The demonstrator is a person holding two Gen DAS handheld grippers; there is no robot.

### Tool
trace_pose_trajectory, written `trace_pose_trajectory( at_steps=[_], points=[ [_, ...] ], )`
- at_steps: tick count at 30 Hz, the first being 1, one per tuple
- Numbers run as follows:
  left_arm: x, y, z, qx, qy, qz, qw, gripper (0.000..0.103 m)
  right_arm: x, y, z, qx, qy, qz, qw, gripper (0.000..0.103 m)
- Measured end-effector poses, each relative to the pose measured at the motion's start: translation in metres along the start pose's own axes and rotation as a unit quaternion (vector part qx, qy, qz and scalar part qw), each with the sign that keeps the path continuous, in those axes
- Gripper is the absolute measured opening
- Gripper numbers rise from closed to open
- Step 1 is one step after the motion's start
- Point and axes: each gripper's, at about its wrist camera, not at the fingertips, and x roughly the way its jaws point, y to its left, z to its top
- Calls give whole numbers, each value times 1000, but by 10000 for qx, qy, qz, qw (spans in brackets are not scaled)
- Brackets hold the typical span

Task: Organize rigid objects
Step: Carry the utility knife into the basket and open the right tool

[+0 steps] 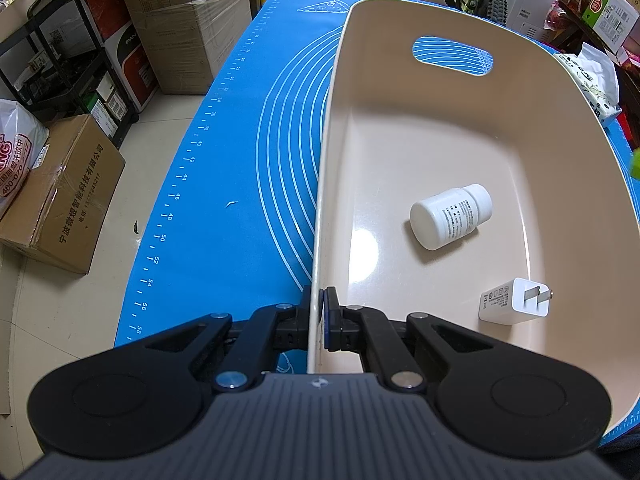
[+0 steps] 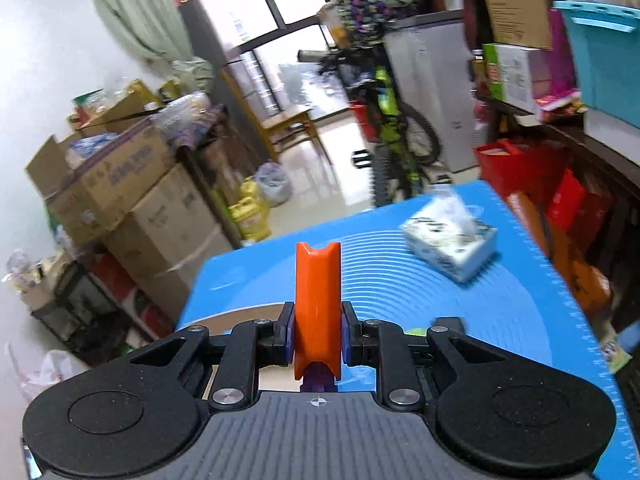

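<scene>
Nearest the cameras, the left gripper (image 1: pixel 319 318) is pinching the beige basket (image 1: pixel 560 168) rim, with a white bottle (image 1: pixel 450 216) and charger (image 1: pixel 514 301) lying inside; the right gripper (image 2: pixel 318 334) is clamping an orange piece (image 2: pixel 318 304). Beyond, a blue mat (image 1: pixel 224 184) is covering the table, a tissue box (image 2: pixel 450 240) sitting on it, cardboard boxes (image 2: pixel 132 200) and a bicycle (image 2: pixel 394 136) standing behind.

Counter (image 1: pixel 224 184) covered by blue mat (image 1: pixel 240 240) printed with white concentric arcs, ruler marks along left edge, pizza-slice outline at far end. Cream basin (image 1: pixel 580 184) with oval handle cutout sits on mat, taking up right side. Tissue box (image 2: pixel 450 240), white with dark pattern, tissue sticking up, lies on mat near far right corner. Small white scrap (image 1: pixel 231 203) on mat left of basin, apart from it.
</scene>
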Motion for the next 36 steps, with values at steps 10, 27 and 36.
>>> trace_pose_trajectory(
  at_steps=[10,27,36],
  points=[
    [-1,1,0,6,-1,14,10000,5,43,65,-41,-817,404,182,9957,31],
    [-1,1,0,9,2,17,10000,5,112,88,-116,-1702,1980,-63,9653,31],
    [0,-1,1,17,-4,24,10000,5,112,91,-127,-1906,2274,42,9550,47]
  ],
)
